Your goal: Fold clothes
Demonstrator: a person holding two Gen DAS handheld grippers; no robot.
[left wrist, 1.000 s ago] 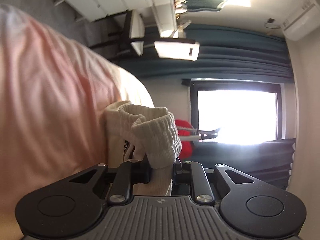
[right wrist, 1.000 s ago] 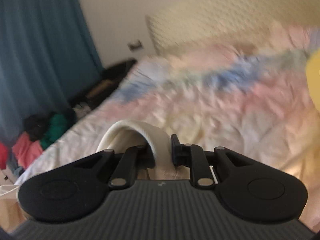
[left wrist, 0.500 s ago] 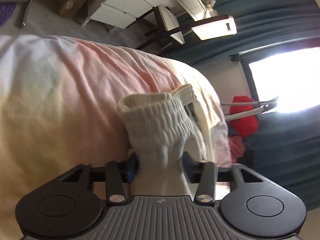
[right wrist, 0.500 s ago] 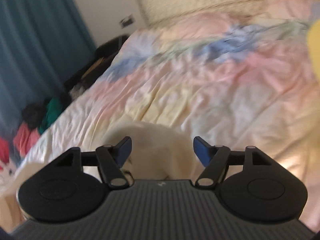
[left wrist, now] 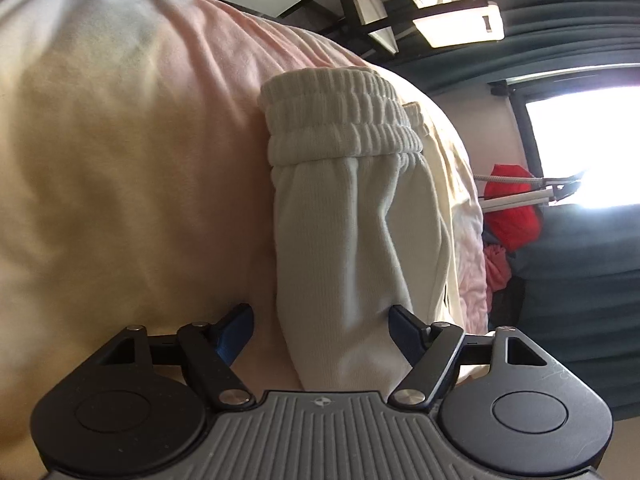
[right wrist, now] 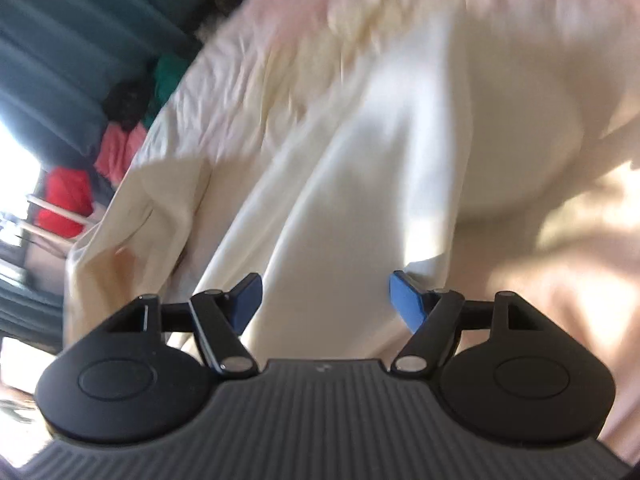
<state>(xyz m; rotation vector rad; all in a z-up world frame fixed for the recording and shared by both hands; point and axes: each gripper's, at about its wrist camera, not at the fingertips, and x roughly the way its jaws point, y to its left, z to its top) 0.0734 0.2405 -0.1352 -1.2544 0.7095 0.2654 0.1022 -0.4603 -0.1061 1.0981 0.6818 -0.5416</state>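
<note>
The left gripper point(left wrist: 320, 330) stood open, its blue pads point(left wrist: 236, 332) apart on either side of a cream sweatpants leg point(left wrist: 352, 248) without pressing on it; its jaws had just been opening, and the cloth lay loose between them. The leg ran away from the gripper over the pastel bedspread point(left wrist: 120, 160), ending in a ribbed elastic cuff point(left wrist: 340, 120) that sat near the bed's far edge, with a second cuff just behind it. Past that edge a red garment point(left wrist: 512, 208) hung on a rack by the window.

The right gripper point(right wrist: 324, 300) was likewise open, jaws just widened, with a broad cream panel of the same garment point(right wrist: 360, 180) lying slack under and between the pads point(right wrist: 404, 300), none of it clamped. That view was blurred, so which part of the garment this was could not be told. A heap of red, pink and green clothes point(right wrist: 120, 144) lay beyond the bed's left edge, by the teal curtain point(right wrist: 60, 40).

The sweatpants looked like thick, soft fleece: light, limp, not slippery, nothing to break. They would likely sag and bunch wherever unsupported, so a pinch on one layer would drag the rest. The ribbed cuff and the waistband looked the firmest places to take hold, as the gathered elastic gave the pads bulk to bite on.
</note>
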